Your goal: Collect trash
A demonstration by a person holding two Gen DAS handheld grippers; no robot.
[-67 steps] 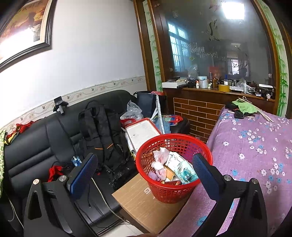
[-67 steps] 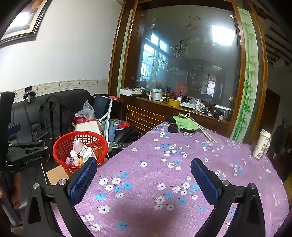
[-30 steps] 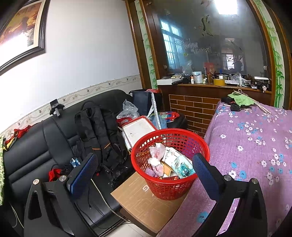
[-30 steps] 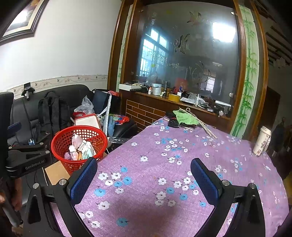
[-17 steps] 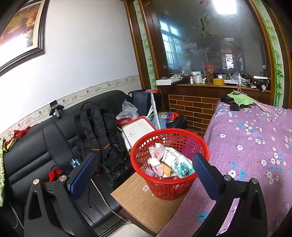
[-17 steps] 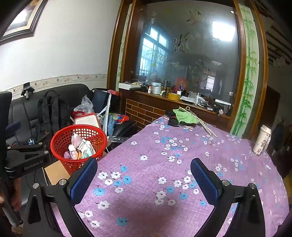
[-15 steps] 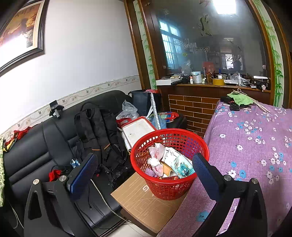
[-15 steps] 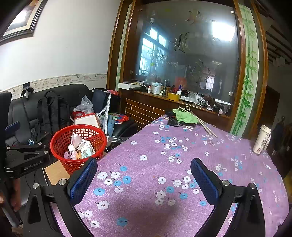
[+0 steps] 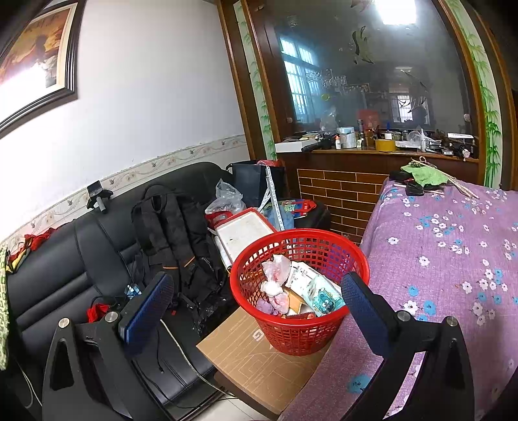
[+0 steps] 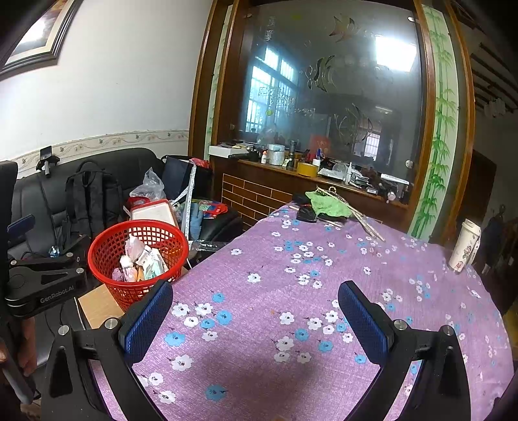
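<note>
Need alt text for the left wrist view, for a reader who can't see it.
The open left gripper frames a red basket of wrappers and crumpled trash, standing on a cardboard box between a cluttered black sofa and a table with a purple floral cloth.

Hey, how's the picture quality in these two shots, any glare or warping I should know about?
Left wrist view: glare washes out the framed picture and a ceiling light reflects in the glass panel; straight edges bow near the borders. Right wrist view: same fisheye bending, a bright reflection on the glass, dark corners; the purple tablecloth is evenly lit and sharp.
</note>
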